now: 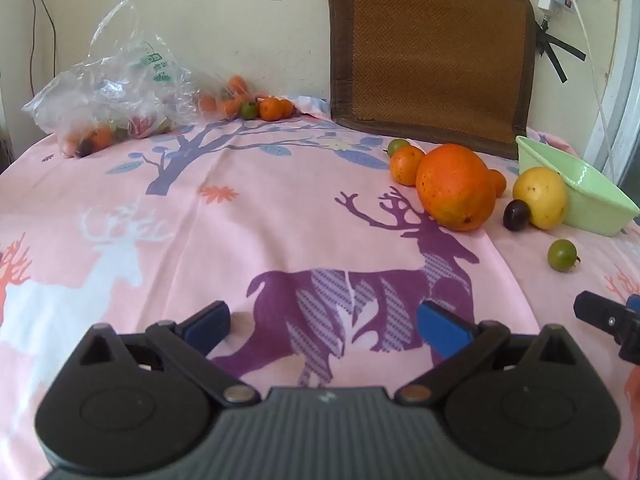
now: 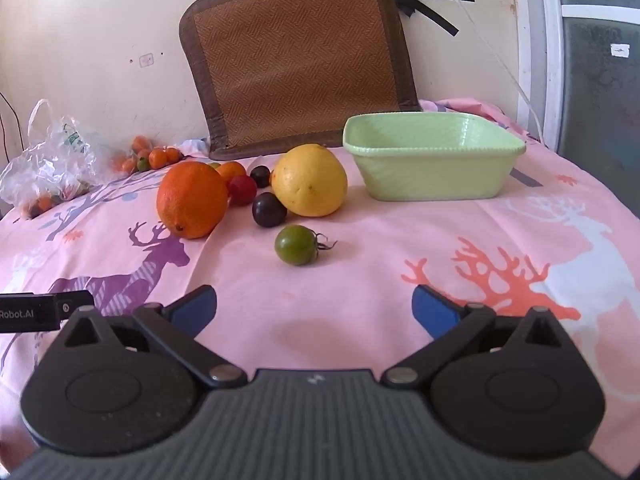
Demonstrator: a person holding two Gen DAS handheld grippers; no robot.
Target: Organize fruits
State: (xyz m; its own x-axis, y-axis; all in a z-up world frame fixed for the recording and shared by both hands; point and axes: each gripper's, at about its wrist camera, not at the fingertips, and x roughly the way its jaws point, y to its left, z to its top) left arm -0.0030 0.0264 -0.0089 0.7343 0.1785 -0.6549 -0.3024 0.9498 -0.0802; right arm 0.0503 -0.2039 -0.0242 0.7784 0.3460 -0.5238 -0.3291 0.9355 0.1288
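Pink deer-print cloth (image 2: 360, 248) below cream wall (image 1: 200, 0); both grippers' fingers wide apart, empty.

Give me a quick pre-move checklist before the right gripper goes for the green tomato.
1. Right gripper open, nothing between its pads: ok.
2. Left gripper open and empty: ok.
3. Green tomato lies alone, apart from the dark plum: ok.
4. Cloth between right gripper and tomato is bare: ok.
5. Green bowl upright, no fruit visible above its rim: ok.
6. Bowl floor empty: cannot tell.
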